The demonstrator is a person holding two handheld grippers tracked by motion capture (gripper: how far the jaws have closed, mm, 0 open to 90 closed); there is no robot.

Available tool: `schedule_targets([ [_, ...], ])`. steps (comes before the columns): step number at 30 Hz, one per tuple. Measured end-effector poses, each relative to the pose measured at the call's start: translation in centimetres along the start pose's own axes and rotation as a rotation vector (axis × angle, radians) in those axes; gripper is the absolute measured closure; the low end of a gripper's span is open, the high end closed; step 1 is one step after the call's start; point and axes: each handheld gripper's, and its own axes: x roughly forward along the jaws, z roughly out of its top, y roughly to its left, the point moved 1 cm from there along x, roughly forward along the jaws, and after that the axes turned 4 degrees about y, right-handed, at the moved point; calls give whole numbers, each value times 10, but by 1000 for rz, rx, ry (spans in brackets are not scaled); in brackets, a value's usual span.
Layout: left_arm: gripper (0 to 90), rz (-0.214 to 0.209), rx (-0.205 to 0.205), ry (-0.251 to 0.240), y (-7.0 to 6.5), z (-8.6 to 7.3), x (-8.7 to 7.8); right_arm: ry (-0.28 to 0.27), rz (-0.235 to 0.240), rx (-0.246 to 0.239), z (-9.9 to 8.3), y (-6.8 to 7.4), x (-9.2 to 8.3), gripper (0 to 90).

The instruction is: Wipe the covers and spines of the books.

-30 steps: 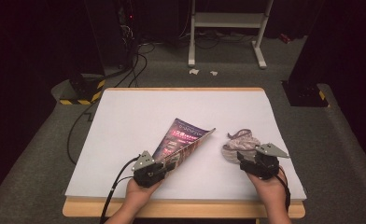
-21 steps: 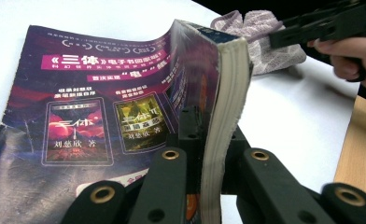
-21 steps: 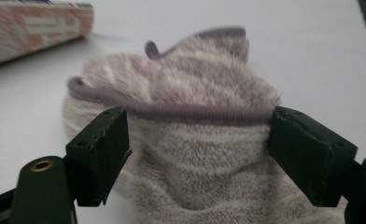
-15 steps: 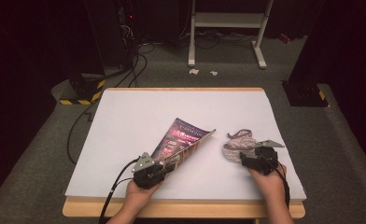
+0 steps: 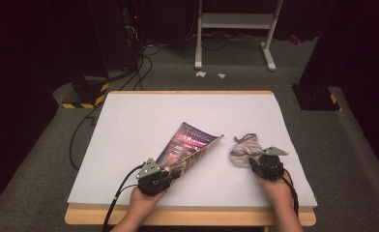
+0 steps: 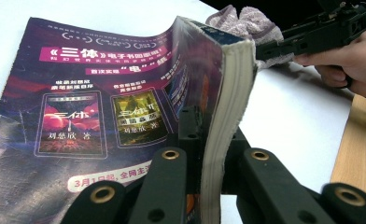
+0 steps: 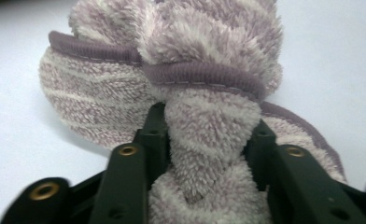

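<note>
A thick paperback book (image 5: 190,145) with a purple cover lies half raised on the white table top (image 5: 144,121). My left gripper (image 5: 170,169) is shut on its near edge, and the left gripper view has the jaws clamping the page block (image 6: 228,107) beside the cover (image 6: 102,107). To the right lies a crumpled, fuzzy, lilac-striped cloth (image 5: 243,147). My right gripper (image 5: 249,162) is at its near side. Its jaws have just been closing, and in the right gripper view the pads (image 7: 260,140) squeeze a fold of the cloth (image 7: 181,56).
A wooden edge (image 5: 187,216) runs along the table's near side. Cables (image 5: 81,140) hang off the left side onto grey carpet. A white metal stand (image 5: 236,29) is on the floor beyond the table, with dark equipment at the back left.
My right gripper has come down and forward onto the cloth and closed its jaws on a fold. The left gripper and the book have kept still.
</note>
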Motion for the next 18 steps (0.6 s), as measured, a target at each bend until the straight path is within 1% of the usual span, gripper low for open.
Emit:
schedule_targets([
  [3,836,-1,1,1,0,0,0,-24,20,20,-1,-2,-1,669],
  [6,835,-9,-2,3,1,-1,0,-59,38,31,-2,-3,-5,676],
  [11,835,-11,-5,4,1,0,0,-152,50,34,0,3,-21,676],
  [14,835,-10,-5,4,1,0,0,-214,55,20,6,12,-33,676],
  [16,836,-10,-7,3,1,0,0,-240,53,3,10,20,-39,676],
  [18,835,-10,-8,2,1,0,0,-275,54,-18,16,31,-46,675],
])
